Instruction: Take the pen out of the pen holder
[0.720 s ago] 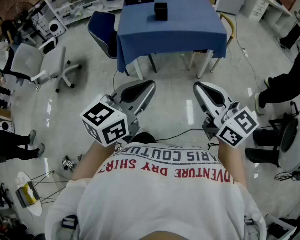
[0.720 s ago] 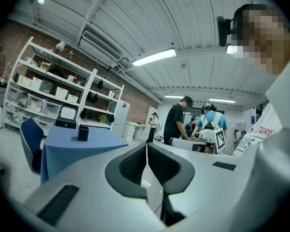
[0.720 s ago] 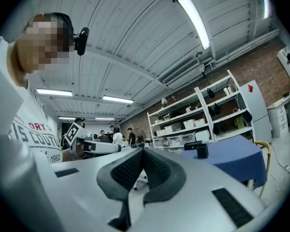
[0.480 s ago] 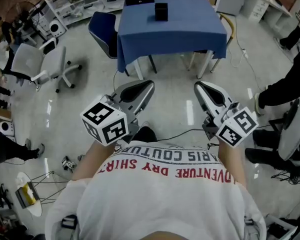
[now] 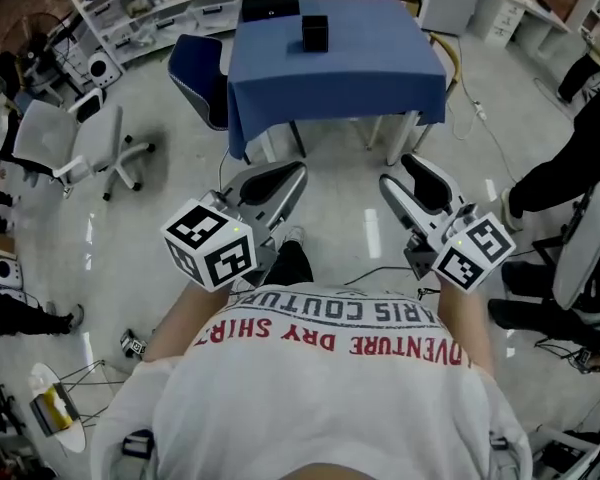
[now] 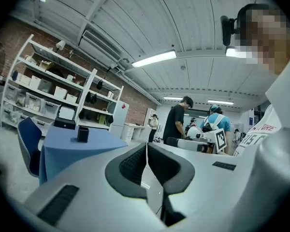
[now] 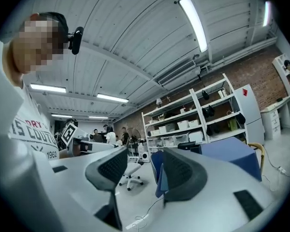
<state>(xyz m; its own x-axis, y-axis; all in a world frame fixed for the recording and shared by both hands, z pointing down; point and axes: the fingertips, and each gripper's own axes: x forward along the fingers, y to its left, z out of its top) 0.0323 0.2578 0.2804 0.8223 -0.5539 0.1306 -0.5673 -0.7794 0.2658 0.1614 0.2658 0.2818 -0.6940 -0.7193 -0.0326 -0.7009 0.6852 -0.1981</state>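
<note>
Tools first: left tool carried low before the chest, pads pressed together on nothing; right tool beside it, jaws standing apart, likewise empty. Since a moment ago, no change in either grip, only in ground covered: blue-draped surface now slid a little lower and leftward in the head view, and a dark shoe pushed further out between the two tools. Probably a step toward the work. At the surface's left corner, blue chair, drifted the same way. At the far edge, black case. Smaller still, the black pen holder, upright near the middle of the cloth and well apart from both tools. Of the pen itself, nothing to make out at this range. Task therefore still at the approach: nothing reached, nothing lifted, with the right tool seemingly ready for a pinch once within range.
</note>
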